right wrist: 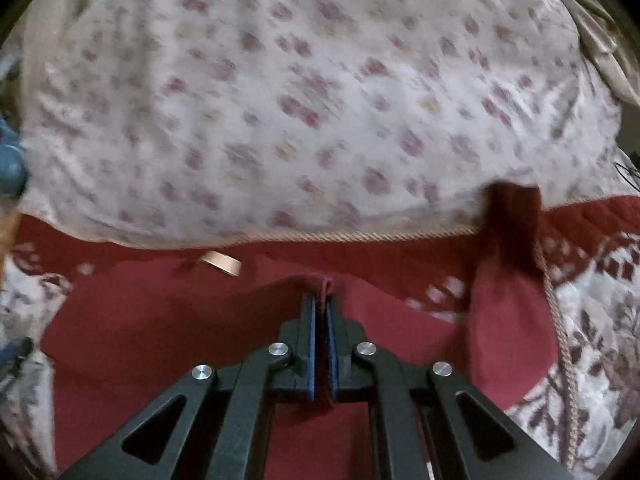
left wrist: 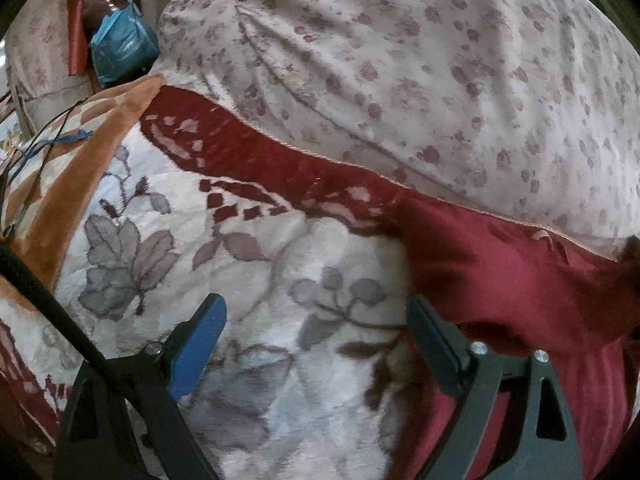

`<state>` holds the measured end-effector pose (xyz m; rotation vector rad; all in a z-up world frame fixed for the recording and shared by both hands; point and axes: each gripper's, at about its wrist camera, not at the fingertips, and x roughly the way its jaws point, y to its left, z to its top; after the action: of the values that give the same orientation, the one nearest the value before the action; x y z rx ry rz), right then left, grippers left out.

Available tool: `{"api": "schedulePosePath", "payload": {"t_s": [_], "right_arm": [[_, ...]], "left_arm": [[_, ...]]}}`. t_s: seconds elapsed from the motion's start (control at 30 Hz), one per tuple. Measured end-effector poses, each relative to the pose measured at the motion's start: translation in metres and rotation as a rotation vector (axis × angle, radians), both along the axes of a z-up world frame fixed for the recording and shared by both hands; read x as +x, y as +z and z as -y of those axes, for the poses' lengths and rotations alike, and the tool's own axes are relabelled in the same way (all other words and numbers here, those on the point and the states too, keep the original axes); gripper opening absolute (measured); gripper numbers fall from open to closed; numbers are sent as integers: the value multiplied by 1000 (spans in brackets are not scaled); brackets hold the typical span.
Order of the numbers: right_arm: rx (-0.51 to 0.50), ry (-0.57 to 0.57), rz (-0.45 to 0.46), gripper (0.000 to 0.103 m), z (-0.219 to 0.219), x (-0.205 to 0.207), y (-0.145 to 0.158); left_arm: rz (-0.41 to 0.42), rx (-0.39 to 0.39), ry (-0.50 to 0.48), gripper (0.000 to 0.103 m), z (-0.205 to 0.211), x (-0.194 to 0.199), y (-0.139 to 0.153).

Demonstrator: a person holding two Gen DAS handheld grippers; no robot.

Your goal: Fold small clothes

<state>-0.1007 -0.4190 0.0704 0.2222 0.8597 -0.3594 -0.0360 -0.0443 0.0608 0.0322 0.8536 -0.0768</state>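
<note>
In the left wrist view, a black cable [left wrist: 44,292] crosses the lower left corner. An orange-edged blanket fold [left wrist: 76,184] and a blue plastic bag [left wrist: 120,40] crowd the upper left. The center is a pale blanket [left wrist: 256,264] with grey flowers and a dark red border, bare and flat. The left gripper [left wrist: 316,320] hovers over it with its 2 blue-padded fingers wide apart and nothing between them. The right finger sits just at the edge of the red garment [left wrist: 520,280], which fills the lower right. Across the top lies a floral sheet [left wrist: 400,80], meeting the blanket along a corded seam that runs from upper left down to right.

In the right wrist view, the floral sheet [right wrist: 304,100] takes the whole upper half, blurred. Below it the red garment [right wrist: 180,320] spreads across the lower half, plain and matt, its long axis running left to right. A small tan tag [right wrist: 220,263] lies on it near the upper edge, left of center. The right gripper [right wrist: 322,300] has its jaws clamped together on a raised pinch of the garment's upper hem, at center. To the right, a narrower flap [right wrist: 512,320] of the garment points toward the upper right, ending in a dark, blurred tip over the seam. The pale blanket [right wrist: 600,320] shows at the far right.
</note>
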Motion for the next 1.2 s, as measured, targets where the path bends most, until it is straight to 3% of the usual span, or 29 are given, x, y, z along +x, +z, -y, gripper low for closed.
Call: {"api": "schedulePosePath", "payload": {"t_s": [0.1,0.17,0.23,0.33,0.43,0.5,0.63,0.73,0.83,0.9,1.03,1.13,1.2], "right_arm": [[10,-39,-101,10,11,10,-27],[19,-68,-126,38,14,6,-27],[55,-67,-56,51,13,-4,-14],[102,76,-23,52,-16,2,-1],[195,221,-33,52,-56,22,-11],[196,275,-50,52,-79,37,-25],[187,353,-106,52,-117,71,-58],[91,356,-100,52,-129,86,-60],[150,359,-83,52,-121,73,-46],[117,342,-87,53,-115,62,-37],[53,256,-86,56,-87,26,-28],[-39,126,-137,58,-52,3,-36],[-11,84,-167,59,-28,-7,-47]], "left_arm": [[12,-13,-27,91,9,-4,6],[17,-36,-46,91,15,-5,12],[3,-71,-65,91,22,0,17],[-24,-72,-94,91,40,9,17],[-33,46,-77,91,55,20,2],[-42,88,-46,91,50,24,-11],[-89,56,-1,91,31,29,-27],[-87,52,-6,91,29,29,-26],[-72,67,-18,91,29,26,-23],[-70,59,-32,91,32,23,-21],[-48,51,-52,91,41,14,-10],[-37,28,-73,91,47,6,-3],[-38,1,-99,91,52,-1,2]]}}
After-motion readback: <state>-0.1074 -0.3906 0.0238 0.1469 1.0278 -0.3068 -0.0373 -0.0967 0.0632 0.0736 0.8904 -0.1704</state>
